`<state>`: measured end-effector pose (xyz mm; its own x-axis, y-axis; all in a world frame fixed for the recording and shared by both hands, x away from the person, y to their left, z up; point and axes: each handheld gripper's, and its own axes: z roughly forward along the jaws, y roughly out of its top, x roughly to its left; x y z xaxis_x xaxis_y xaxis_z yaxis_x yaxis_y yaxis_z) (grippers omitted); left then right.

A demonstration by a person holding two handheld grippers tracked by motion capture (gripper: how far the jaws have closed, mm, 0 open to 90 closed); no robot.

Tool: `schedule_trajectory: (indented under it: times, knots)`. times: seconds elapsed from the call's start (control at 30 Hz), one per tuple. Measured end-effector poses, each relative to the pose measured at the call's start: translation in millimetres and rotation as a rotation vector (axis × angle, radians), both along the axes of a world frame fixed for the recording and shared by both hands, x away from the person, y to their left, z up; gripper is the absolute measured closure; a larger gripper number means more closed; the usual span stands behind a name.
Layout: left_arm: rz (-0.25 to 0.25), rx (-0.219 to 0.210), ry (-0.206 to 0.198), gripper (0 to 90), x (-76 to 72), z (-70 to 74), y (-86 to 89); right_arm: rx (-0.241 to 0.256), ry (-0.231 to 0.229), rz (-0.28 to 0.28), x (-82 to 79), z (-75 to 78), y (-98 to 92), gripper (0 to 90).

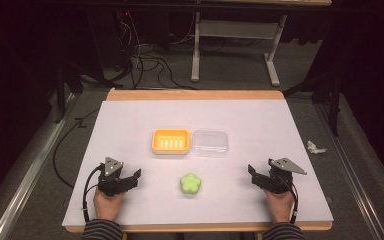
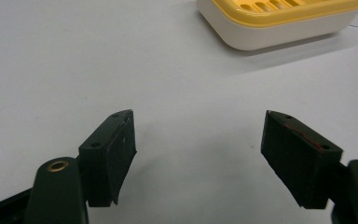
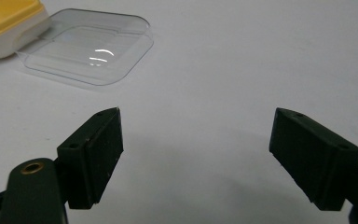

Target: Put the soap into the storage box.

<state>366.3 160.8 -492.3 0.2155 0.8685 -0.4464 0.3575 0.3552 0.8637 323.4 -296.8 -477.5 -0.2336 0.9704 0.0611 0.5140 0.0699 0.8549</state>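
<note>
- Dark room and trailing cables lie beyond my white table (image 1: 130, 125).
- I rest my left tool (image 1: 130, 179) and right tool (image 1: 256, 176) at the near corners, jaws wide and empty.
- Green flower-shaped soap (image 1: 190, 184) sits between them, the yellow dish (image 1: 170, 141) and clear lid (image 1: 210, 142) beyond it, touching or nearly so.
- Both gripper views cut the dish off at the frame's edge.

Black two-jaw tools (image 1: 136, 176), striped sleeves (image 1: 102, 229)

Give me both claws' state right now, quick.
Left claw: open, holding nothing, jaws spread above bare table.
Right claw: open, holding nothing, clear lid ahead, untouched.
</note>
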Motion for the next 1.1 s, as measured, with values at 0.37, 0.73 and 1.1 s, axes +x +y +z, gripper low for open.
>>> schedule_trajectory:
  times: [0.37, 0.73, 1.1]
  knots:
    - [0.002, -0.031, 0.012, 26.8, 1.4, 1.4, 3.0, -0.01, -0.022, 0.017, -2.3, 0.4, 0.8, 18.0]
    - [-0.044, 0.0, 0.012, 22.7, -0.8, 5.1, -9.8, 0.0, -0.032, 0.012, -3.1, 0.4, -0.2, 18.7]
    - [-0.098, -0.003, 0.026, 15.5, -6.5, 11.9, -22.6, 0.001, -0.028, 0.011, -2.8, 0.4, -0.3, 19.4]
